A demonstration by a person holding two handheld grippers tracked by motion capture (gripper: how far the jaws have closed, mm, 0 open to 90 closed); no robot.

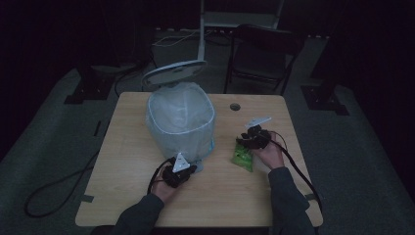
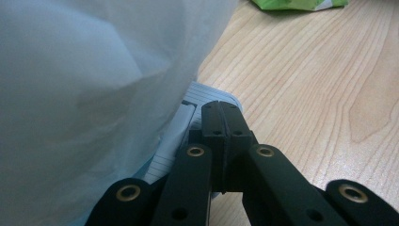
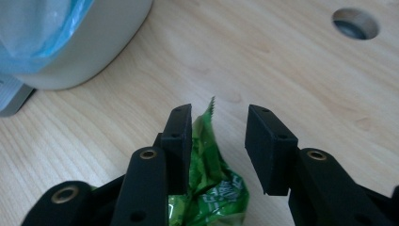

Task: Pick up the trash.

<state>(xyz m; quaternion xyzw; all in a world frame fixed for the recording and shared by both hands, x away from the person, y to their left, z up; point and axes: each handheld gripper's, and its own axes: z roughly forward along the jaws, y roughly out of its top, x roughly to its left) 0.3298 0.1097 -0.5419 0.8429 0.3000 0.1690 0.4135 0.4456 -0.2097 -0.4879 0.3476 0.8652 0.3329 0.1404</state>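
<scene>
So the right gripper (image 3: 219, 141) sits half open over the green snack packet (image 3: 211, 188) lying on the table (image 1: 122, 196), not pinching it, while the left gripper (image 2: 220, 117), shut, pins what's probably the bin's (image 1: 181, 122) liner edge; next up, close and lift.

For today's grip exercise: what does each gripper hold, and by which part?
The left gripper is shut on nothing. The right gripper stands open over the green snack packet, gripping nothing.
</scene>
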